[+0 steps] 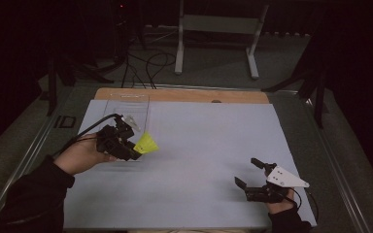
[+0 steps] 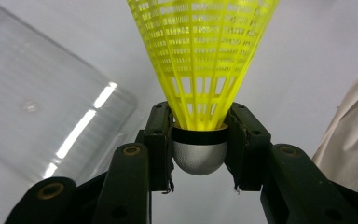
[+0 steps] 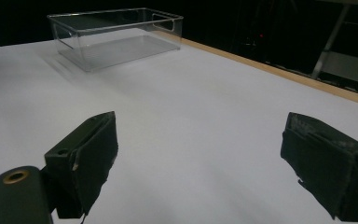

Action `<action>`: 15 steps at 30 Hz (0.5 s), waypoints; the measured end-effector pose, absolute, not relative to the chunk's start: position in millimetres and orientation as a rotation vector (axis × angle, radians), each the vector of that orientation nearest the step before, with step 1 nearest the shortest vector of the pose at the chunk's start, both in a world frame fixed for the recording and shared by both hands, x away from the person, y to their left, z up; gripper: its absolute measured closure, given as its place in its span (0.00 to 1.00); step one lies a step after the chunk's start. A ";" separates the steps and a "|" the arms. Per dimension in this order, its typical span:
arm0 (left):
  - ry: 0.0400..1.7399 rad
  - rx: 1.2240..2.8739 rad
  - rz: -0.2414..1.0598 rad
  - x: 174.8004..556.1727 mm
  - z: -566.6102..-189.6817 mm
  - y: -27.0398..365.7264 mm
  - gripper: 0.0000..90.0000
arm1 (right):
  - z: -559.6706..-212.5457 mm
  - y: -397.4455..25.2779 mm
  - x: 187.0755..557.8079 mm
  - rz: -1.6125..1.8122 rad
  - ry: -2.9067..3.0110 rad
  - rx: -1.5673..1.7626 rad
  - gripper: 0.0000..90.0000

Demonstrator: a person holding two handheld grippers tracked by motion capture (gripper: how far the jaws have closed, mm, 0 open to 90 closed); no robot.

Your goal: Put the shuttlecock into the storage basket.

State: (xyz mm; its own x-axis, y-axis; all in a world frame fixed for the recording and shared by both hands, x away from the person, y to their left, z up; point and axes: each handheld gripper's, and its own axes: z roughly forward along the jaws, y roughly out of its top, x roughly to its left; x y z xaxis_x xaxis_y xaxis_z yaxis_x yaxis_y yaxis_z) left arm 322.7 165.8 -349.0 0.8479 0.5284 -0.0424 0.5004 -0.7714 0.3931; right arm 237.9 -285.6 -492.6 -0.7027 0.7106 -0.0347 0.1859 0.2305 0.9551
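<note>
On my left side, my left gripper [image 1: 135, 149] is squeezed tight on a yellow birdie [image 1: 146, 143], the kind you hit in badminton. In the left gripper view, the two black jaws press on both sides of the birdie's round grey nose [image 2: 199, 157], right by the black band, and the yellow net skirt fans out straight ahead of the jaws. The birdie is up off the white table [image 1: 199, 160], stuck between the jaws and held by nothing else. Just past the gripper, on its far side, sits a clear plastic box [image 1: 126, 108]. In the left gripper view, its shiny wall [image 2: 42, 107] is close by on the left of the jaws. The hand [image 1: 82, 155] that holds this gripper comes out of a dark sleeve [image 1: 26, 199]. Over on my right side, my right gripper [image 1: 250, 175] sits low near the table's front edge, well apart from the birdie. Its jaws are spread wide with nothing between them. In the right gripper view, I see bare white table between the two jaws, and the clear box [image 3: 116, 36] is far ahead and to the left.
</note>
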 end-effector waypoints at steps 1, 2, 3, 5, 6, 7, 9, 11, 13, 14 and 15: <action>0.780 2.619 0.107 323.5 -345.8 168.5 0.72 | -492.7 -285.6 238.1 1.482 2.040 0.821 0.12; 0.785 2.614 0.110 324.2 -342.8 171.1 0.72 | -492.7 -285.4 238.0 1.485 2.042 0.823 0.12; 0.785 2.614 0.110 324.2 -342.8 171.1 0.72 | -492.7 -285.4 238.0 1.485 2.042 0.823 0.12; 0.812 2.597 0.134 326.5 -334.1 180.1 0.72 | -492.2 -285.2 237.7 1.496 2.040 0.822 0.12; 0.812 2.597 0.134 326.5 -334.1 180.1 0.72 | -492.2 -285.2 237.7 1.496 2.040 0.822 0.12; 0.829 2.594 0.148 328.4 -329.8 185.3 0.72 | -491.6 -285.5 237.4 1.479 2.030 0.817 0.12; 0.837 2.586 0.155 329.8 -325.7 190.1 0.72 | -491.6 -285.4 237.1 1.485 2.024 0.828 0.12; 0.856 2.576 0.164 331.1 -322.1 194.4 0.72 | -491.8 -285.2 237.2 1.488 2.028 0.829 0.12; 0.869 2.574 0.172 332.9 -318.4 198.4 0.72 | -491.9 -284.7 237.4 1.477 2.030 0.821 0.12; 0.869 2.574 0.172 332.9 -318.4 198.4 0.72 | -491.9 -284.7 237.4 1.477 2.030 0.821 0.12; 0.881 2.572 0.184 334.6 -314.6 202.1 0.72 | -492.1 -284.7 237.7 1.480 2.027 0.818 0.12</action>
State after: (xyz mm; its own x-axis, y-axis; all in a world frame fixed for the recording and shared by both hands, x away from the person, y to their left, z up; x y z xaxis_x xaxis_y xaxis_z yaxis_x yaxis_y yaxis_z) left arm 334.6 202.1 -314.6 0.7914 0.6113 -0.0086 0.5566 -0.7147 0.4236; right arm 237.7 -284.7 -492.1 -0.6961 0.7166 -0.0435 0.1769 0.2300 0.9570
